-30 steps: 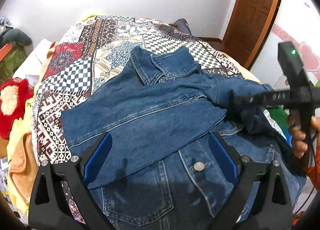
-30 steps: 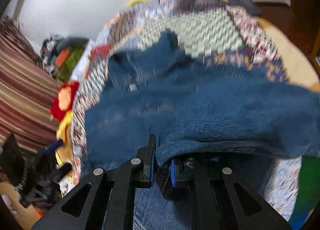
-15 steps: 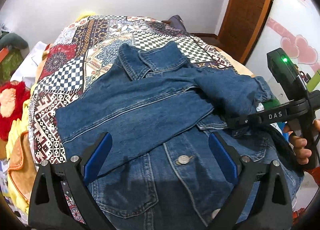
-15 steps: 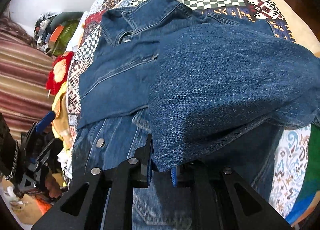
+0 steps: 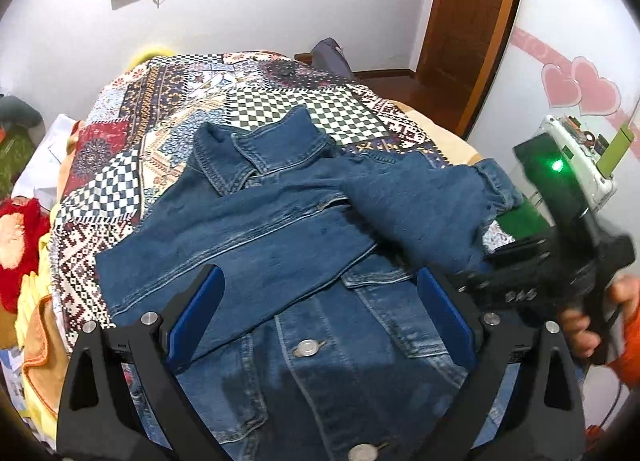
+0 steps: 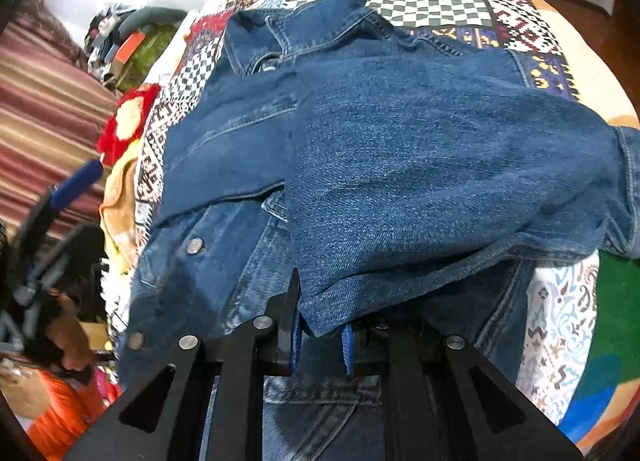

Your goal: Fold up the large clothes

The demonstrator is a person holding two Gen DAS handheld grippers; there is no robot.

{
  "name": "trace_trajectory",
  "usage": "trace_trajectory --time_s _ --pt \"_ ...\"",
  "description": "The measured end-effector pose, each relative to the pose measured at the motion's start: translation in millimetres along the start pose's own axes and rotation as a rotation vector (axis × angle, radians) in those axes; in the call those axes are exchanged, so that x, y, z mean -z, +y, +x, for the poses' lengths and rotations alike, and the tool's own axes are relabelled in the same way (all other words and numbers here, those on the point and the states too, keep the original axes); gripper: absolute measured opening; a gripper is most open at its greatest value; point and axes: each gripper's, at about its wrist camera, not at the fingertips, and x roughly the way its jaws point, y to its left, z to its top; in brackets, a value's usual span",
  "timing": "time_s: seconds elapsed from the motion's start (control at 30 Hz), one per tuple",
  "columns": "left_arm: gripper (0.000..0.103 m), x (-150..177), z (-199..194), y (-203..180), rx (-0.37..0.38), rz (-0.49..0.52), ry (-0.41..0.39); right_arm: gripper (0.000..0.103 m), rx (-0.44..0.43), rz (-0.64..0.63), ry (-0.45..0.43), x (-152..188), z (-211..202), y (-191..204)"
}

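The right gripper (image 6: pixel 320 341) is clenched on the sleeve (image 6: pixel 420 181) of the denim jacket (image 5: pixel 320 341), which lies spread on the patchwork bedspread (image 5: pixel 280 101) ahead of both tongs. The left gripper (image 5: pixel 320 325) hovers released over the jacket front (grasping nothing). Step in hand, by judgement: folding the sleeve inward; next, lay it across the chest beyond the fingertips, then let go.

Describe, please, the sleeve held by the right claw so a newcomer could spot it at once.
On the patchwork bedspread lies a blue denim jacket, collar toward the far wall. The sleeve is the broad one lifted across the chest, its edge pinched in the right claw; the other sleeve lies flat.
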Motion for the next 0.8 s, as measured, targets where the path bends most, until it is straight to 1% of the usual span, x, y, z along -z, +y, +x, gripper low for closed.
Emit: trace_trajectory --time_s 0.07,0.2,0.27,0.37,0.43,0.57,0.6,0.67,0.73,0.8 --pt "0.098 1 2 -5 0.003 0.006 0.008 0.017 0.025 -0.007 -0.009 0 -1 0" --pt "0.098 0 8 -12 0.008 0.038 0.028 0.018 0.075 -0.075 -0.029 6 -7 8" --pt "0.098 -9 17 -15 0.032 0.06 0.036 0.018 0.079 -0.089 -0.046 10 -9 9" --pt "0.098 -23 39 -16 0.05 0.055 0.076 0.019 0.052 -0.065 -0.062 13 -11 3" --pt "0.098 -34 63 -15 0.093 0.032 0.131 0.019 0.018 -0.036 -0.066 15 -12 -5" --pt "0.098 -42 104 -16 0.181 -0.039 0.233 0.02 -0.046 0.011 -0.066 15 -10 -15" --pt "0.098 -42 114 -18 0.193 -0.052 0.256 0.02 -0.059 0.02 -0.065 15 -9 -17" --pt "0.098 -40 128 -23 0.196 -0.055 0.282 0.02 -0.08 0.038 -0.059 14 -9 -20" --pt "0.098 -37 141 -27 0.183 -0.038 0.303 0.02 -0.091 0.041 -0.052 13 -9 -21" --pt "0.098 -32 156 -29 0.134 -0.02 0.335 0.02 -0.094 0.042 -0.044 12 -9 -22"
